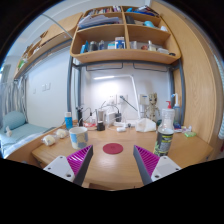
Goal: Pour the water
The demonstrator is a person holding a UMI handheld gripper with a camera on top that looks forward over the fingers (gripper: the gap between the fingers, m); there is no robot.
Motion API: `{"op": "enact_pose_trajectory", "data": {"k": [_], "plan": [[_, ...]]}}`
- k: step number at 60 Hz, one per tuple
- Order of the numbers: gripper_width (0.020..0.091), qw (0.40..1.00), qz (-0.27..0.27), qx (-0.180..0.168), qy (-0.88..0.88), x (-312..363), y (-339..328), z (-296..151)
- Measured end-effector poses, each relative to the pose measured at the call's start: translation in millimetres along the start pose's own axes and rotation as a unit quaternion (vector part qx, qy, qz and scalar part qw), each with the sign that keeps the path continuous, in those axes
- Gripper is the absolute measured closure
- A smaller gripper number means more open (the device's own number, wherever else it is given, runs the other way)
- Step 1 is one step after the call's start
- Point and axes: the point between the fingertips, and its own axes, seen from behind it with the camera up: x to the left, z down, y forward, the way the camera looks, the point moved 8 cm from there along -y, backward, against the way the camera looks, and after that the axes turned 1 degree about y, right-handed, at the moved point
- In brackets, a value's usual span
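Wooden desk [100, 165] spans the view under a shelf unit [122, 40]. An upright spray bottle [165, 122], long axis vertical, stands at two o'clock of the gripper [112, 160]; a cup [79, 137] at eleven. Fingers spread wide, holding nothing; a round coaster [113, 148] lies between them.

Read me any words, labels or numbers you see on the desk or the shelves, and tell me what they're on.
No text is readable.
Spray bottle with green label: label too small to read.
Items on the wooden shelves: too small to read.
Open claw: no markings visible.
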Motion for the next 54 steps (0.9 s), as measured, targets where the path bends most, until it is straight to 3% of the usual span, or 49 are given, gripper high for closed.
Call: {"op": "enact_pose_trajectory", "data": {"k": [19,35,39,46,47,48,54], "plan": [[0.0277,0.995,0.101,-0.006,-0.017,-111,-9,18],[0.0308,0.995,0.103,-0.004,-0.011,-152,53,5],[0.0364,0.995,0.095,-0.007,-0.015,-154,64,3],[0.0526,0.995,0.096,-0.012,-0.03,-158,77,1],[0.0617,0.995,0.099,-0.012,-0.03,-159,78,1],[0.0657,0.995,0.099,-0.012,-0.029,-159,79,2],[0.071,0.995,0.091,-0.015,-0.028,-157,84,1]]}}
